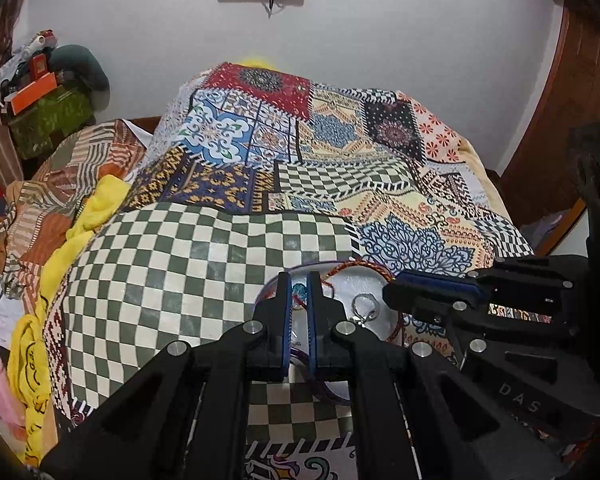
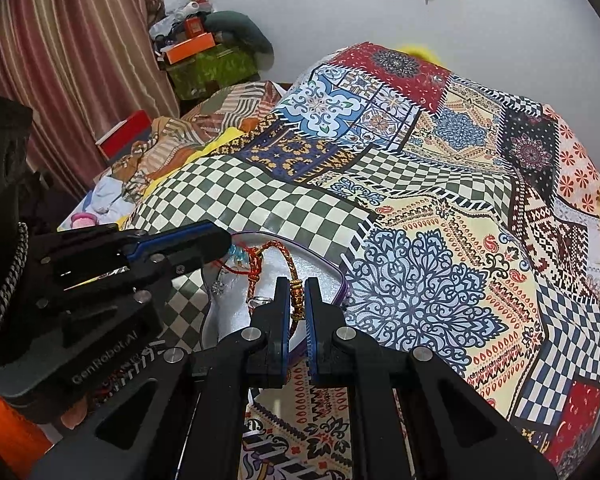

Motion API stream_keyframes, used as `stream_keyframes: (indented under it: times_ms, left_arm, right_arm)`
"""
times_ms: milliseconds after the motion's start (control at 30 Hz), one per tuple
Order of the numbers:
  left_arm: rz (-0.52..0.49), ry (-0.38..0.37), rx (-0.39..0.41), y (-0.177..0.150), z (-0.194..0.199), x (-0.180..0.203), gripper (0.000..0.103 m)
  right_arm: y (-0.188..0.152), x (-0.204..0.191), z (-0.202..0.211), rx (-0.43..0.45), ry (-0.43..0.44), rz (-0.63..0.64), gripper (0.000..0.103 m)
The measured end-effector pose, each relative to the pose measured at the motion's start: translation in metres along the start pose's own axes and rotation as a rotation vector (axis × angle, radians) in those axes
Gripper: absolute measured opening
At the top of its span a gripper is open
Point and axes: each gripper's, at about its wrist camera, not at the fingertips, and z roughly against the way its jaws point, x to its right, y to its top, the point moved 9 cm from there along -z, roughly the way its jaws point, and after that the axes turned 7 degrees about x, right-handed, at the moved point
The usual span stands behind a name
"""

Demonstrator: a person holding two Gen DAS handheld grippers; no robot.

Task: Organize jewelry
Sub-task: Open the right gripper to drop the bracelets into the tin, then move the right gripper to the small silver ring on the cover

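Note:
A shallow white tray with a purple rim lies on the patchwork quilt. In it are a red-and-gold braided bracelet, a red thread with a blue bead, a small ring and a snowflake charm. My right gripper hovers shut over the tray's near side, and the bracelet's gold beads show through the slit between its fingers. My left gripper is shut too, with the blue bead just beyond its tips. From the left wrist I also see the tray, the bracelet, the ring and the right gripper.
The quilt covers a humped bed. Crumpled clothes and a yellow cloth lie along its left side. Boxes and bags are stacked in the far left corner by a striped curtain. A wooden door stands on the right.

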Motion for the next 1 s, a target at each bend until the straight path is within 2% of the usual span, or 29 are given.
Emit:
stream_keyframes:
  times_ms: [300,400,500,533,667,1000]
  left_arm:
    - [0.006,-0.013,-0.050,-0.007,-0.002,0.006,0.007]
    - [0.014,-0.011,-0.052,-0.008,0.002,0.005,0.014]
    - [0.019,0.002,-0.034,-0.005,0.009,0.003,0.032]
    - [0.021,0.009,-0.020,-0.003,0.013,0.002,0.033]
    - [0.019,0.014,0.000,0.002,0.026,-0.001,0.034]
    - [0.002,0.020,0.056,0.012,0.073,0.001,0.034]
  right_arm:
    - [-0.002,0.000,-0.002,-0.018,0.000,0.000,0.007]
    - [-0.002,-0.002,0.002,-0.020,0.006,-0.002,0.007]
    - [-0.002,-0.004,0.006,-0.016,-0.003,0.007,0.012]
    - [-0.001,-0.005,0.008,-0.010,-0.010,0.011,0.014]
    - [0.002,-0.005,0.019,0.023,-0.043,0.030,0.033]
    - [0.009,-0.013,0.065,0.107,-0.065,0.051,0.034]
